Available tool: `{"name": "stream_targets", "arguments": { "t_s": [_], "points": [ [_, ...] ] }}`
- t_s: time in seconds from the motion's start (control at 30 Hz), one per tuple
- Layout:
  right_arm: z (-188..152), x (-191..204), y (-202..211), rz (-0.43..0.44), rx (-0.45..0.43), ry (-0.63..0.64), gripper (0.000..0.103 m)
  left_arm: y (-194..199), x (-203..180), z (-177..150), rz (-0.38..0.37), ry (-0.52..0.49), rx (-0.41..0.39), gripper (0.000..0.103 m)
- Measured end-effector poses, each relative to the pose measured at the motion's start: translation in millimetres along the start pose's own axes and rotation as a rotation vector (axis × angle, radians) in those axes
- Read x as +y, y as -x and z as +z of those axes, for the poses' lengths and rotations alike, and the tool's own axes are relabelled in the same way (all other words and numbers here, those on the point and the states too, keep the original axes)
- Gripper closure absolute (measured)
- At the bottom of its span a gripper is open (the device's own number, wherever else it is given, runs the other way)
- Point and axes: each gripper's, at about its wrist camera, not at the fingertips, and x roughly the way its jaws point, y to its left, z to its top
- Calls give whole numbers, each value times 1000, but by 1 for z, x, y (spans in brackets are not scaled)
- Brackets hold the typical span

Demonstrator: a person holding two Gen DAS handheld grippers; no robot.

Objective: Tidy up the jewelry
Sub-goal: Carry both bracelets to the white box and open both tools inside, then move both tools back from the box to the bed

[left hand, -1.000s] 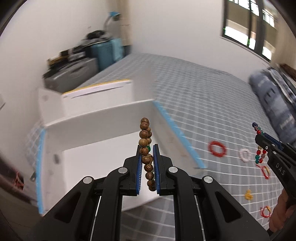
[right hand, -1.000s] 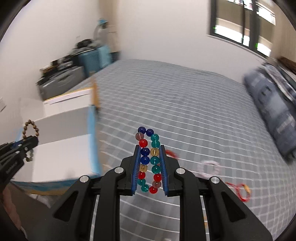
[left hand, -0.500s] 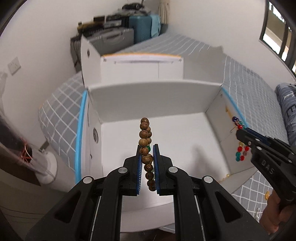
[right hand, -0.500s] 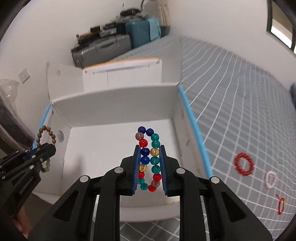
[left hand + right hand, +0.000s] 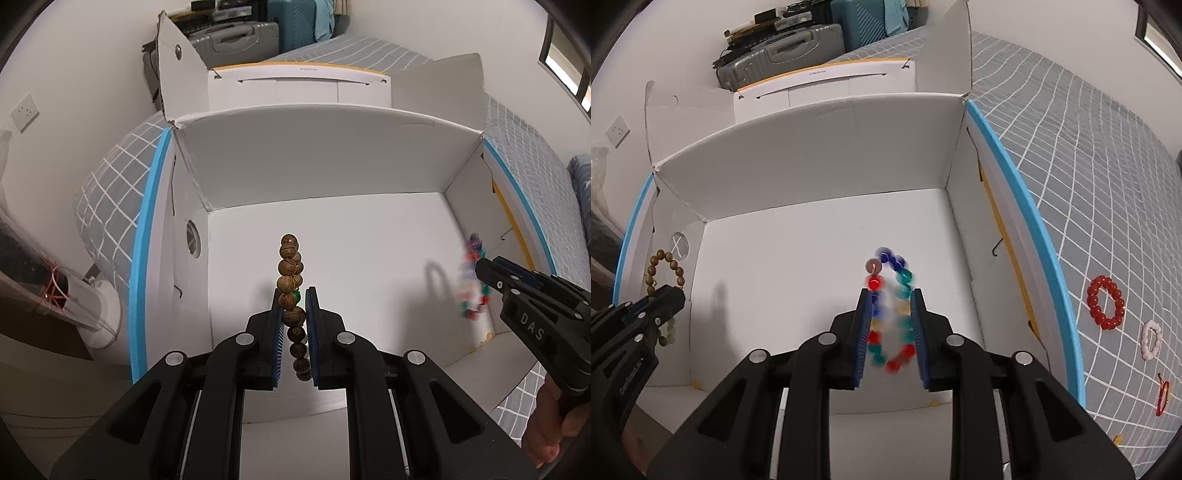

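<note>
Wooden round-bead bracelet [image 5: 291,295] and blurred glassy multicoloured bracelet [image 5: 891,314] above white cardboard box [image 5: 332,155].

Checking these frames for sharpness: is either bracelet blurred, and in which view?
Right wrist view: the coloured bracelet is motion-smeared, the wooden bracelet sharp. Left wrist view: wooden bracelet crisp, coloured one blurred beside the right gripper.

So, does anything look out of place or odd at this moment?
One thing: the multicoloured bracelet is motion-blurred between the right claw fingers, which look parted, so it may be slipping free over the white box. The wooden bracelet sits sharp in the left claw. Other bracelets lie on the bedspread.
</note>
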Motion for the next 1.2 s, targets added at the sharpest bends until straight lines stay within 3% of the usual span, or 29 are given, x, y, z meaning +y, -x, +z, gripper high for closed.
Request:
{"name": "stream_targets", "arguments": {
  "t_s": [0.1, 0.13, 0.2, 0.23, 0.33, 0.5, 0.7, 0.87, 1.2],
  "points": [
    [2, 5, 2, 19, -6, 26, 55, 2, 0, -1, 7, 2, -8, 85],
    [1, 7, 6, 13, -20, 38, 52, 4, -1, -2, 5, 3, -9, 80],
    [-1, 9, 11, -7, -43, 53, 42, 7, -1, -3, 5, 9, -24, 56],
    [-1, 9, 14, -4, -49, 55, 36, 10, -1, -4, 12, 11, -39, 49],
    [-2, 9, 26, -1, -78, 64, 28, 16, -1, -5, 12, 15, -62, 32],
    [-4, 3, 45, -40, -143, 64, 8, 29, 1, -7, 19, 25, -121, 15],
    [-9, -15, 60, -83, -185, 29, 7, 44, -6, -11, 13, 16, -180, 5],
    [-20, -38, 81, -130, -229, 9, 7, 59, -23, -14, -4, -13, -211, 5],
    [-61, -146, 135, -255, -299, -100, 7, 87, -121, -30, -118, -144, -242, 5]
  ]
}}
